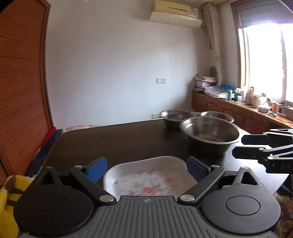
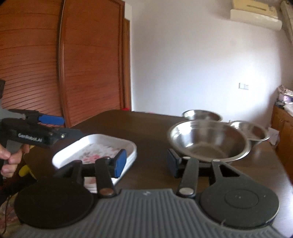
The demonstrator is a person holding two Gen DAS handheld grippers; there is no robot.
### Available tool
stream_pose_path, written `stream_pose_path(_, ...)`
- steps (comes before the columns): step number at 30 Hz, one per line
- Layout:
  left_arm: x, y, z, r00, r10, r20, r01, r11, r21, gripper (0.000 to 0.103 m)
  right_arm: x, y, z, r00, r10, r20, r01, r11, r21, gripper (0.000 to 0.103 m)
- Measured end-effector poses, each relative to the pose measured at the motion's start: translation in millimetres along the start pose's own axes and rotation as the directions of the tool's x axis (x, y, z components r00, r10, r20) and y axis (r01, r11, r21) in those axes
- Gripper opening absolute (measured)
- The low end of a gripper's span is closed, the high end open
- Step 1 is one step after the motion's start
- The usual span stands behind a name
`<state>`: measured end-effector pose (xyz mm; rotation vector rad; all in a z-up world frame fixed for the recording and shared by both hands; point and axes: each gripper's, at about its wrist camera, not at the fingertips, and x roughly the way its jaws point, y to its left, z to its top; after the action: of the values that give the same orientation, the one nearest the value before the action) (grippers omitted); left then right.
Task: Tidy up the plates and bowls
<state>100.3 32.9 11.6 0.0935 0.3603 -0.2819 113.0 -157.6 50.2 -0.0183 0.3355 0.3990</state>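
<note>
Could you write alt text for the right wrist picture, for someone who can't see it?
The right tool hangs open over a dark table, between a white floral dish and three steel bowls. At left, a hand holds the left tool.

1. White square plate (image 1: 146, 175) with a pink flower print, lying flat on the dark desk (image 1: 109, 142).
2. Three empty steel bowls (image 2: 208, 142), upright, clustered close together beside it.

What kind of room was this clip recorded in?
Probably a lived-in home room used for dining: a dark wooden table, a wall air conditioner, and a cluttered wooden cabinet run under a window.
</note>
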Motion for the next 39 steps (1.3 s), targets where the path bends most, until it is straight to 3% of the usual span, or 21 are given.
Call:
stream_pose_path(3, 3, -17, 4, 1.000, -0.011, 0.016, 0.010, 1.000, 0.022, 0.103, -11, -12, 1, 0.999, -0.026, 0.022, 0.026, 1.000, 0.007, 0.053)
stream_pose_path(8, 13, -38, 6, 0.999, -0.050, 0.019, 0.050, 0.999, 0.011, 0.103, -24, -30, -1, 0.996, -0.072, 0.053, 0.071, 0.997, 0.025, 0.069)
stream_pose_path(13, 26, -53, 11, 0.997, -0.072, 0.021, 0.072, 0.997, 0.014, 0.103, -32, -49, -6, 0.988, -0.122, 0.095, 0.117, 0.992, 0.050, 0.099)
stream_pose_path(15, 33, -57, 14, 0.996, -0.083, 0.021, 0.083, 0.997, 0.003, 0.103, -33, -58, -8, 0.986, -0.128, 0.102, 0.122, 0.990, 0.066, 0.103)
stream_pose_path(23, 62, -69, 29, 0.994, -0.105, 0.007, 0.105, 0.994, -0.003, 0.103, -20, -91, -9, 0.974, -0.201, 0.100, 0.194, 0.978, 0.081, 0.103)
stream_pose_path(39, 121, -81, 51, 0.991, -0.123, -0.058, 0.121, 0.992, -0.025, 0.103, 31, -150, 12, 0.990, -0.141, 0.021, 0.139, 0.989, 0.056, 0.103)
